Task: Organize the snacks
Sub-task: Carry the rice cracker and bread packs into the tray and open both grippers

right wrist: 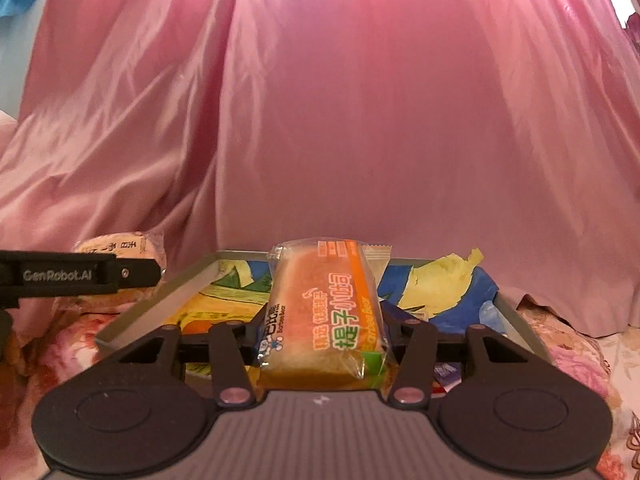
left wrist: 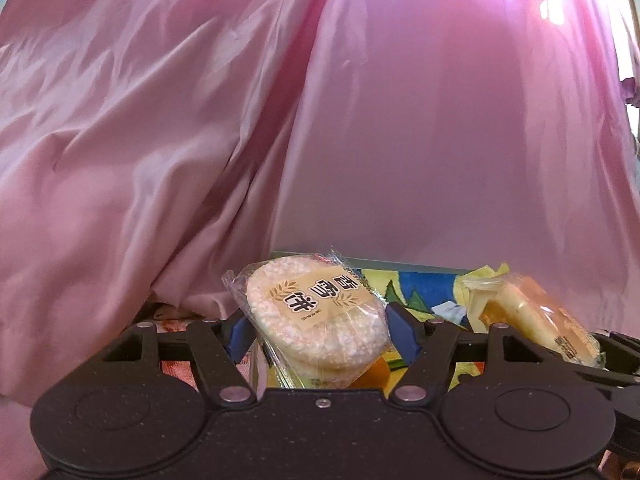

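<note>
Two crinkly clear-wrapped snacks: round rice cracker (left wrist: 318,322), oblong bread (right wrist: 322,312)

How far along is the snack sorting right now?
Done: a few wrappers already lie in the tray. In hand: the left gripper holds the rice cracker pack, the right gripper the bread pack, both above the tray. Left: setting both down.

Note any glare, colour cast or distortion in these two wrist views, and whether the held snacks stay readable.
Left wrist: blown-out glare top right on the pink curtain, fisheye bending at the edges; rice cake label sharp. Right wrist: glare along the top, stronger red-pink cast; bread print legible, tray rim slightly soft.
</note>
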The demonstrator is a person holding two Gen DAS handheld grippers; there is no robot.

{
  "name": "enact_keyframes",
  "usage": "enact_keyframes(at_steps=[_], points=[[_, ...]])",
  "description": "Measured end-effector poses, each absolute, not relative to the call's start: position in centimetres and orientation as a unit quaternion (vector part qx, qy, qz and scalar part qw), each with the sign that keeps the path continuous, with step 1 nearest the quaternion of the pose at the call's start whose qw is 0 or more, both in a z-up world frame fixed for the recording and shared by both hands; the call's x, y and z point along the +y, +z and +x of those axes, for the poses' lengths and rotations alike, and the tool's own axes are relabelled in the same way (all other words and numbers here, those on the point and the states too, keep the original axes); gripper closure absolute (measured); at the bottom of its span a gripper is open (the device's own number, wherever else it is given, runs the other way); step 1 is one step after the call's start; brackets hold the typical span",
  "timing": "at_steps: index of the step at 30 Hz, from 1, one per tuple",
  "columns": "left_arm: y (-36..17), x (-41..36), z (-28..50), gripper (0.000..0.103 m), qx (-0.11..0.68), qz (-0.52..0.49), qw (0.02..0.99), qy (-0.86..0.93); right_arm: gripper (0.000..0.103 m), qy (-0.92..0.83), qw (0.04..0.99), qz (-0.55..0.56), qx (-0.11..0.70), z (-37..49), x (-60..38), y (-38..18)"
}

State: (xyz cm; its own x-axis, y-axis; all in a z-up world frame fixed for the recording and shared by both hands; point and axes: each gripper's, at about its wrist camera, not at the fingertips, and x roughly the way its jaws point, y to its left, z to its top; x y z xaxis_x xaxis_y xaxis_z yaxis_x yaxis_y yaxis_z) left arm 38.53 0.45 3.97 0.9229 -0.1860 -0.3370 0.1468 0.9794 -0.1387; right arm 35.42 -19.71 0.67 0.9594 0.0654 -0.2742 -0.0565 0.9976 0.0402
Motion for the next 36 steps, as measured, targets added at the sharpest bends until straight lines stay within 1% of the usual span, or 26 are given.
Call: enact_keyframes(at_steps=[10, 18, 21, 24, 25, 26, 28, 29, 32, 33, 36], points=[[1.4, 0.0, 42.7, 0.033, 0.236, -0.076, 0.966, -0.071, 0.048, 0.034, 0.988, -0.007, 0.152, 39.1, -18.9, -0.2], [0.4, -0.3, 43.4, 0.031, 0.234, -0.083, 0.966, -0.07, 0.048, 0.04, 0.989, -0.029, 0.142, 39.2, -18.4, -0.9], [0.1, -0.5, 43.7, 0.031, 0.24, -0.082, 0.965, -0.068, 0.046, 0.04, 0.988, -0.028, 0.145, 39.4, -18.4, -1.1], [0.1, -0.5, 43.8, 0.028, 0.243, -0.077, 0.964, -0.072, 0.034, 0.041, 0.988, -0.015, 0.145, 39.2, -18.6, -1.0], [0.2, -0.5, 43.8, 0.025, 0.246, -0.08, 0.963, -0.075, 0.024, 0.039, 0.989, -0.014, 0.144, 39.1, -18.7, -1.0], [0.4, -0.4, 43.8, 0.024, 0.247, -0.083, 0.962, -0.079, 0.017, 0.036, 0.989, -0.013, 0.14, 38.9, -18.8, -1.0], [0.8, -0.2, 43.6, 0.018, 0.247, -0.09, 0.961, -0.086, 0.015, 0.036, 0.99, -0.01, 0.134, 38.5, -19.1, -0.9], [1.0, -0.2, 43.5, 0.017, 0.246, -0.092, 0.961, -0.088, 0.01, 0.036, 0.99, -0.01, 0.133, 38.3, -19.2, -0.8], [1.7, -0.2, 42.9, 0.009, 0.238, -0.091, 0.963, -0.09, 0.004, 0.033, 0.991, -0.015, 0.126, 37.7, -19.2, -0.5], [1.9, -0.3, 42.7, 0.003, 0.236, -0.089, 0.964, -0.088, 0.003, 0.033, 0.992, -0.016, 0.124, 37.4, -19.2, -0.3], [2.5, -0.2, 42.0, 0.002, 0.226, -0.088, 0.966, -0.086, 0.0, 0.031, 0.992, -0.02, 0.118, 36.6, -19.2, 0.1]])
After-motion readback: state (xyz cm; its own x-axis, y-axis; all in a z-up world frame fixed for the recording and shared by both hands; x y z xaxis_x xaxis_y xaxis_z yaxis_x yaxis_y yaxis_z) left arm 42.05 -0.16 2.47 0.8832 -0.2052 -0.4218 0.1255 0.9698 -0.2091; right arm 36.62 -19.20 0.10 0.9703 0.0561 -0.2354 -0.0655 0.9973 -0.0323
